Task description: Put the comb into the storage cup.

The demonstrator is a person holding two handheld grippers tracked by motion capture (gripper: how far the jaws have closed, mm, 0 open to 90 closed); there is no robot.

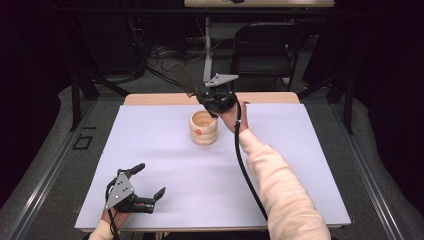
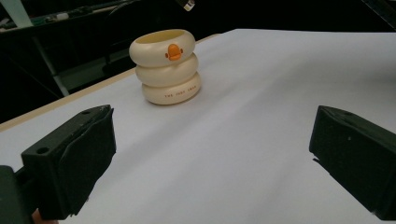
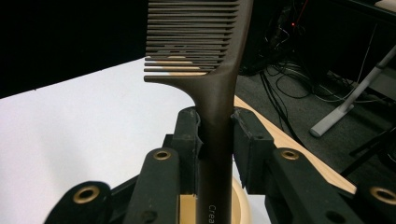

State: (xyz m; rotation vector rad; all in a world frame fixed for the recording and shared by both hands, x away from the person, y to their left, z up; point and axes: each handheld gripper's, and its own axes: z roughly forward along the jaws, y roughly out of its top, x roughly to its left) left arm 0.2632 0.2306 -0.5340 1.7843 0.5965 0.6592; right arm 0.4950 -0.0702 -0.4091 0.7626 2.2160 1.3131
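A white sheet [image 1: 165, 165] covers most of the worktop [image 1: 150, 99], whose pale wooden edge shows along the far side. Behind it stands a dark folding chair [image 1: 262, 47] beside a light metal post [image 1: 207, 47]. Loose cables [image 1: 160, 52] lie tangled on the grey floor [image 1: 47, 165] beyond.

You work at a white table [image 1: 150, 150] with a wooden strip along its far edge. Beyond that edge you see a dark room: a black folding chair [image 1: 265, 47], tangled cables [image 1: 160, 52] on grey floor [image 1: 45, 165], a white stand leg [image 1: 207, 45].
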